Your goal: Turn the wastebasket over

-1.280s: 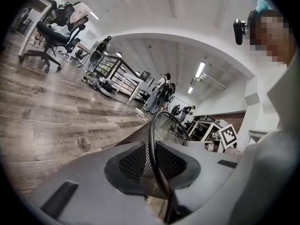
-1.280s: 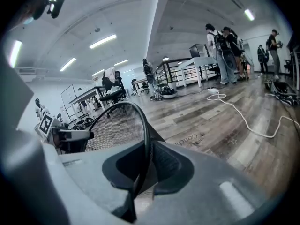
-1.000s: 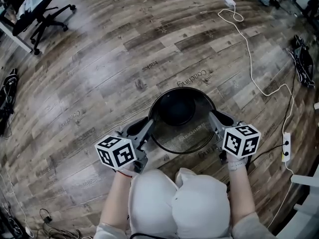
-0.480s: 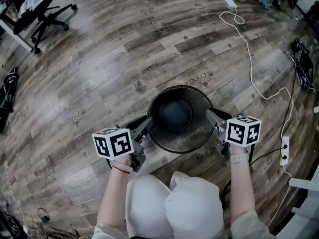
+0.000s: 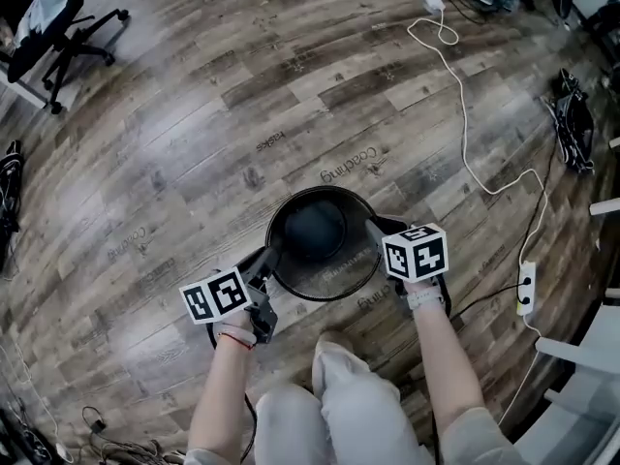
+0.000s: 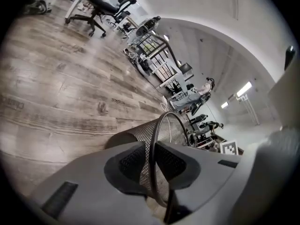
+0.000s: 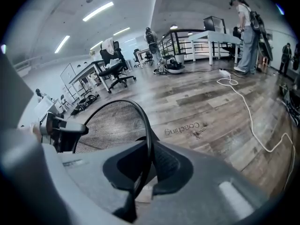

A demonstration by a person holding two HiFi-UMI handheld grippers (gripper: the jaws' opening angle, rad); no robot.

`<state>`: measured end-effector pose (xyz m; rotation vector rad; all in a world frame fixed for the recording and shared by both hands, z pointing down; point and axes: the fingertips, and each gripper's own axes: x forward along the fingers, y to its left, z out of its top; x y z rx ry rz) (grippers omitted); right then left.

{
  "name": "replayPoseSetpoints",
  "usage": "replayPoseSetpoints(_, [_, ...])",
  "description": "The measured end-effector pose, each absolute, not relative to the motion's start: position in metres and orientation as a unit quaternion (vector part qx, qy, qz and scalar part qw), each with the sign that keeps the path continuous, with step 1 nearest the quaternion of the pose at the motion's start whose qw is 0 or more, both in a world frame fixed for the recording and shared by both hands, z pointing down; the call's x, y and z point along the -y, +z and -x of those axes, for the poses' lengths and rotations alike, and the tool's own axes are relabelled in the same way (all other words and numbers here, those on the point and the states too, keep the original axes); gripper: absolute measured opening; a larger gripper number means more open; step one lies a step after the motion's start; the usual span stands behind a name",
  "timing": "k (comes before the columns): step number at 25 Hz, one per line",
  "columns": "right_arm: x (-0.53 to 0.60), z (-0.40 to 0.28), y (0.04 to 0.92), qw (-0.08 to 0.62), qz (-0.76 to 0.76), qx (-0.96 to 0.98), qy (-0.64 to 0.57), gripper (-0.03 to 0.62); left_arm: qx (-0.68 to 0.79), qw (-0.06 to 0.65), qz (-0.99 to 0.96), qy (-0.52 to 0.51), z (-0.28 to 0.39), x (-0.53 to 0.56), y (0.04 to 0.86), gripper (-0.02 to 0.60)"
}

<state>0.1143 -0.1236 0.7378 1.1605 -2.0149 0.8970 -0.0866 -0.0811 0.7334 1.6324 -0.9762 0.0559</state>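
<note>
Between your two grippers, the black mesh wastebasket (image 5: 334, 271) has its mouth turned up towards you, with its round dark bottom showing inside. It sits over the wood-plank floor (image 5: 184, 153), but no view shows whether it rests on the planks or hangs just clear of them.

Your left gripper (image 5: 267, 258) is clamped on the wastebasket's near-left rim. In the left gripper view the wire rim and a strip of mesh run straight down between the dark pads (image 6: 124, 165), which sit tight against them. Your right gripper (image 5: 374, 229) is on the opposite, right side of the rim. Its jaws are closing, and the right gripper view shows the rim wire pinched where the pads (image 7: 168, 165) meet. Each marker cube (image 5: 221, 296) sits on the side of its gripper away from the wastebasket, nearer your wrists.

Just beyond the wastebasket, the word "Coaching" (image 5: 349, 166) is printed on a plank, slanted and upside down from where you stand. Two more dark prints lie on the planks beyond and left of the wastebasket, too small to read.

A white cable (image 5: 472, 158) snakes across the floor well to the right of the wastebasket and runs towards a power strip (image 5: 526, 289). An office chair (image 5: 58, 22) stands far off beyond and to the left. Your knees (image 5: 339, 395) are just on the near side of the wastebasket
</note>
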Motion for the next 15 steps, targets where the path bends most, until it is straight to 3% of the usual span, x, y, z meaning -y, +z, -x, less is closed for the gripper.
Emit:
replayPoseSetpoints(5, [0.142, -0.104, 0.743, 0.335, -0.422, 0.772, 0.336, 0.026, 0.431, 0.605, -0.67, 0.012, 0.094, 0.091, 0.739, 0.065])
replayPoseSetpoints(15, [0.178, -0.111, 0.761, 0.331, -0.419, 0.778, 0.331, 0.038, 0.448, 0.585, -0.676, 0.005, 0.088, 0.132, 0.749, 0.064])
